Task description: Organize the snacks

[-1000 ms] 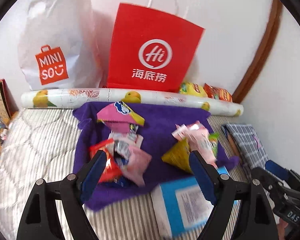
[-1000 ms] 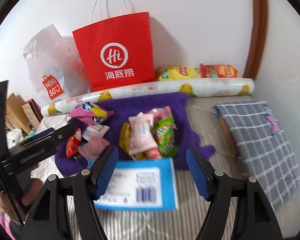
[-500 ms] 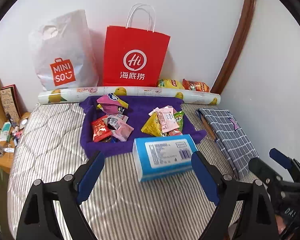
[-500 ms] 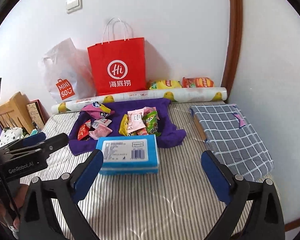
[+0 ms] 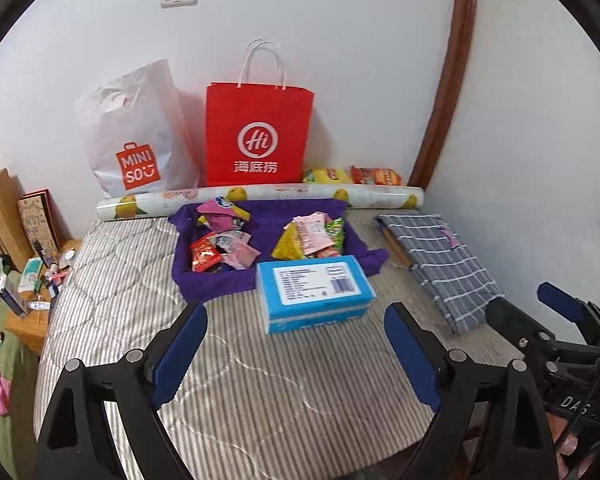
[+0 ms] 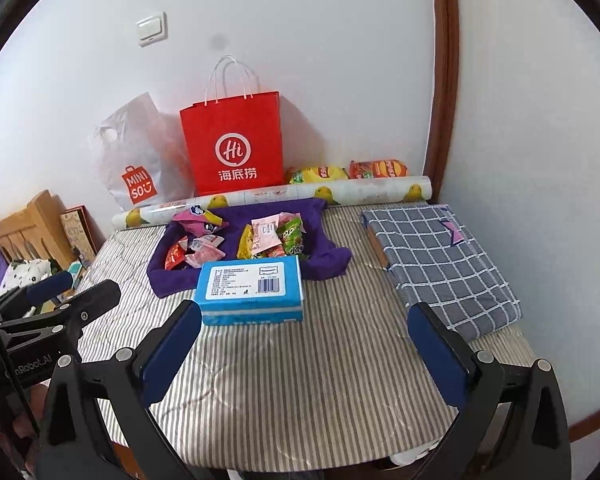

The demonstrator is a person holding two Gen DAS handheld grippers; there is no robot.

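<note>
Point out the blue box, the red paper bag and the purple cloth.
blue box point(image 5: 314, 282): left wrist view, on its white top label.
red paper bag point(image 6: 232, 140): right wrist view, on its front face.
purple cloth point(image 5: 214, 282): left wrist view, on its bare near edge.

Snack packets point(image 5: 244, 240) are lying on a towel point(image 5: 204, 280) behind the tissue box point(image 5: 316, 288), with two bags point(image 5: 258, 136) standing behind a roll point(image 5: 260, 196) against the wall.

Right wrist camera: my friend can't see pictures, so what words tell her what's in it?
An open right gripper, holding nothing, hangs over a striped bed. Ahead, a blue box sits beside a purple cloth with two piles of snack packets. A red paper bag and white Miniso bag lean on the wall behind.
</note>
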